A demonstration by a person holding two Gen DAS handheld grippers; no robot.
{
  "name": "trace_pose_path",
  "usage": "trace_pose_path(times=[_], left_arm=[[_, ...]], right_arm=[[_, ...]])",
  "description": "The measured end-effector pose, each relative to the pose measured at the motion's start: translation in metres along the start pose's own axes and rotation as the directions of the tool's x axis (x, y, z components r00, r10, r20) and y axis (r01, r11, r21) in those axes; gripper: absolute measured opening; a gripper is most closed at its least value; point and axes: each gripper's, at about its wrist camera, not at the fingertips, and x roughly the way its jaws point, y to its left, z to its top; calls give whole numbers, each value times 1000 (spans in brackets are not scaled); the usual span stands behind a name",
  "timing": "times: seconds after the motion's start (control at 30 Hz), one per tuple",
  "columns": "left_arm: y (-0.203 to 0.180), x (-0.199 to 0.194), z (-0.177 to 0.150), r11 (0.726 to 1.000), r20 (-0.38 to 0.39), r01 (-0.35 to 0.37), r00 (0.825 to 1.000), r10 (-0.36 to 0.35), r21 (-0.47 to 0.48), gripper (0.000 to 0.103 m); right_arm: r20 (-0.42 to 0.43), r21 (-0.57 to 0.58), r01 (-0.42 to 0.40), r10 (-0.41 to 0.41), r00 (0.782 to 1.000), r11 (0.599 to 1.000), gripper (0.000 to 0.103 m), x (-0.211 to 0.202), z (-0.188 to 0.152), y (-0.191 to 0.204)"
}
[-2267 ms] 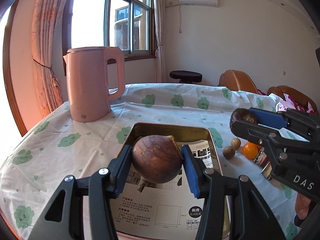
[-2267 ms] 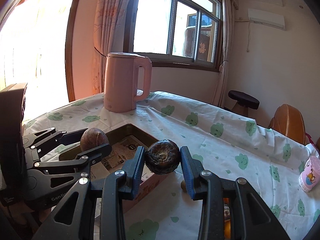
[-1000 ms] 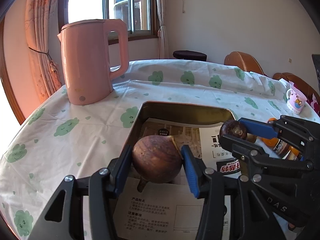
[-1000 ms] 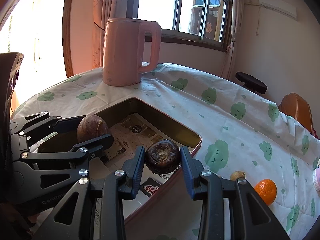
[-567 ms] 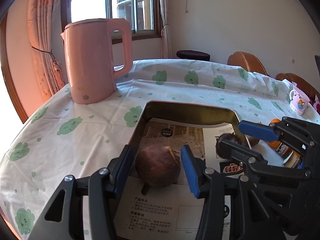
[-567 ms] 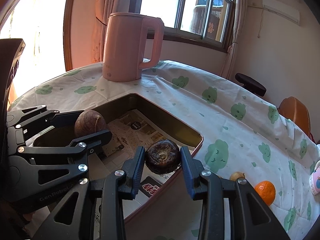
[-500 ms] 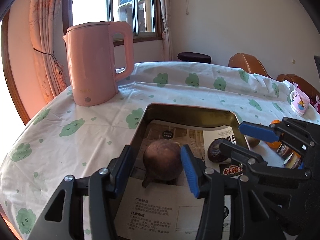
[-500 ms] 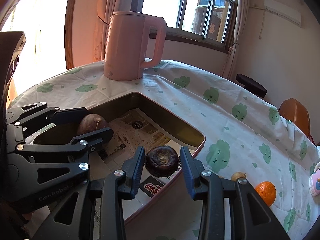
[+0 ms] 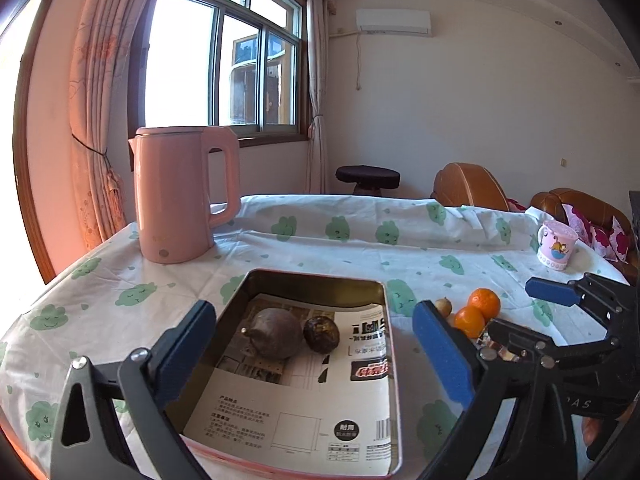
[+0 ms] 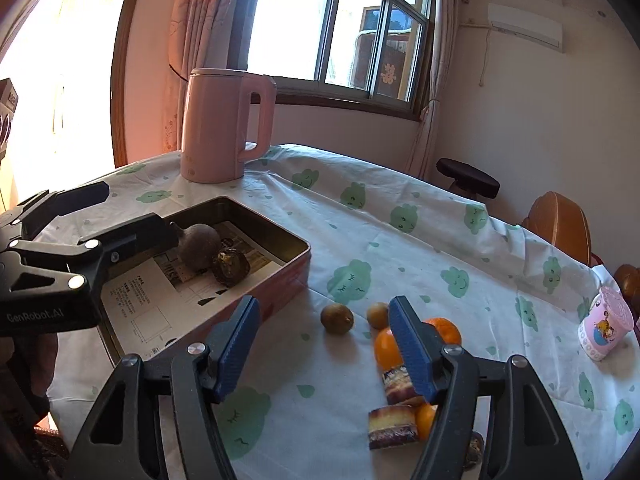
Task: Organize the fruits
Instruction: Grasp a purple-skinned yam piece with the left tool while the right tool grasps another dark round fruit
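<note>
A large brown round fruit [image 9: 276, 332] [image 10: 199, 246] and a dark wrinkled fruit [image 9: 321, 334] [image 10: 231, 266] lie side by side on the paper in the metal tin tray [image 9: 316, 278] [image 10: 288, 280]. My left gripper [image 9: 312, 308] [image 10: 138, 208] hangs over the tray's near part, its jaws opening wide, pads clear of both fruits. To the right of the tray, my right gripper [image 10: 323, 306] [image 9: 516, 308] is above the cloth, jaws opening and holding nothing. Beyond its fingers lie two oranges [image 10: 388, 346] [image 9: 484, 302] and two small brown fruits [image 10: 337, 319].
A pink kettle [image 9: 180, 196] [image 10: 224, 124] stands at the table's far left. A pink cup [image 9: 557, 246] [image 10: 606, 328] sits at the far right. Wrapped snack bars [image 10: 394, 422] lie under the right gripper's right finger. Chairs and a stool stand behind the table.
Both grippers let go of their fruits, which now rest in the tray. Both jaws have spread and both grippers have pulled back; the right one has swung right over the cloth.
</note>
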Motion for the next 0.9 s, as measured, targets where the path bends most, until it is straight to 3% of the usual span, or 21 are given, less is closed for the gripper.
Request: trace_pose_path(times=[0.17,0.3,0.6,0.9], left_arm=[[-42,3,-6,996,-22,58,998,-57,60,101],[-75,11,-12,988,-75,118,991,-111,95,101],[-132,28,-23,954,-191,226,963,-189,196,98],[-153,51,-31,921,-317,322,916,-245,218,72]], right_arm=[[-47,55,113,-111,993,992,69,-18,-31,-48],[-88,117,133,-123,988,984,69,-23,-50,-78],[-155,215,58,-24,988,975,68,-12,-67,-101],[-221,226,1,50,974,974,56,3,-70,-103]])
